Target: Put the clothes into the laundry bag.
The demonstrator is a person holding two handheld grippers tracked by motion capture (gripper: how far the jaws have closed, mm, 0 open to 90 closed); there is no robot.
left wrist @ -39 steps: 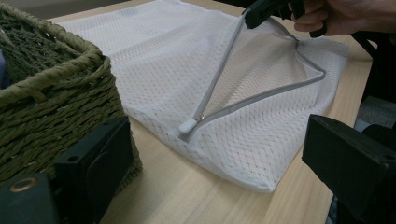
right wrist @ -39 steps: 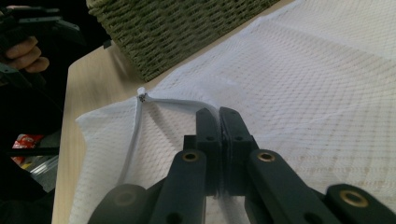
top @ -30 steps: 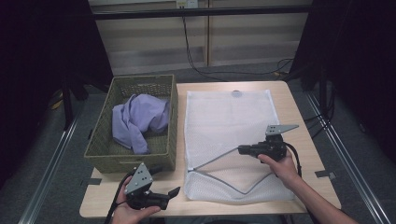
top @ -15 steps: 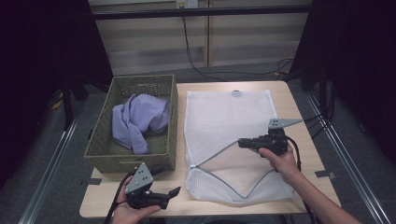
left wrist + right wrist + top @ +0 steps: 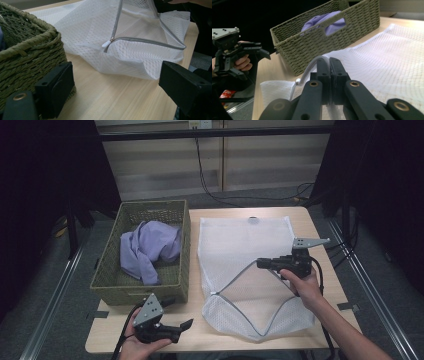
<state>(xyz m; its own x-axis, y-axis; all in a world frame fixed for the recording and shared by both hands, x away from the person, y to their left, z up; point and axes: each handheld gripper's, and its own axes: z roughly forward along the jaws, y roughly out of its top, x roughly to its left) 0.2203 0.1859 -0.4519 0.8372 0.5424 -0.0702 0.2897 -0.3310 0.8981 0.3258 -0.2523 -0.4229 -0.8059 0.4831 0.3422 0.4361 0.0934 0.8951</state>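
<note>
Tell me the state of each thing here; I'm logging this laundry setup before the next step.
Mesh bag: flat on the table, unzipped, opening edge lifted.
Zipper pull: at the opening's corner nearest the basket.
Basket: upright, holding a garment.
Purple garment: crumpled inside the basket.
Left gripper: open, empty.
Right gripper: shut on the bag's zipper edge.

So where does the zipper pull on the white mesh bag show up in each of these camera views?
High view: the zipper pull is at lower centre, where the grey zip bends at the mesh bag's left edge.
Left gripper view: upper centre.
Right gripper view: lower left, beside the shut jaws.
Shared landmark: the wicker basket.
</note>
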